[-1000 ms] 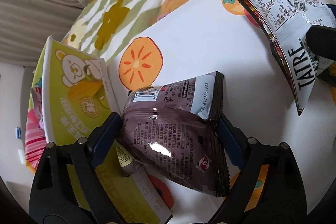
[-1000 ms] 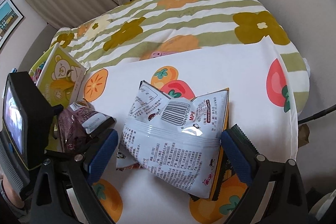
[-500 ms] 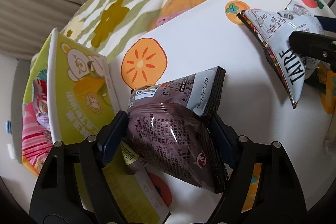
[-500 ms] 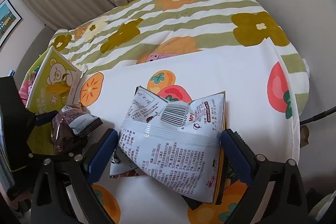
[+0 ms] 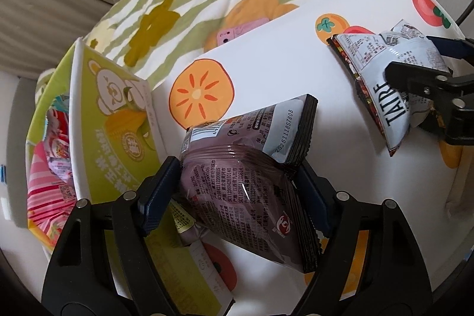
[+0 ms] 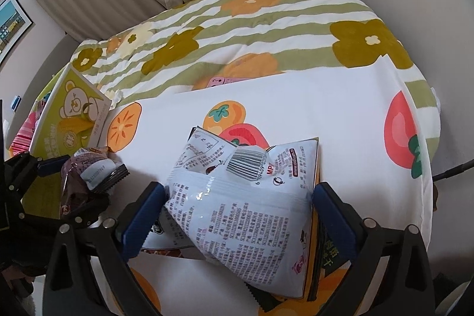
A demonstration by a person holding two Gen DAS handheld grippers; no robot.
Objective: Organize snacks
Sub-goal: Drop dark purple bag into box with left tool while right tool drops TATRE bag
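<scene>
Two claws, two snack packs over the fruit-print cloth (image 6: 296,96).
Left gripper (image 5: 237,191) clamps the brown packet (image 5: 246,188) beside the green box (image 5: 115,126); right gripper (image 6: 237,212), jaws just widening, brackets the white bag (image 6: 246,197).

The left gripper (image 5: 237,191) pointed steeply downward, and its jaws had just been closing, with a brown snack packet (image 5: 251,191) between them; both blue pads pressed against the packet's sides. The right gripper (image 6: 240,215) also tilted steeply down. Its jaws had just been opening, and they stood about as wide as they go, with a white snack packet (image 6: 237,215) between them (the pads sat right at the packet's edges, and whether they pressed on it could not be told). In the right wrist view, the left gripper showed at the left edge.
</scene>
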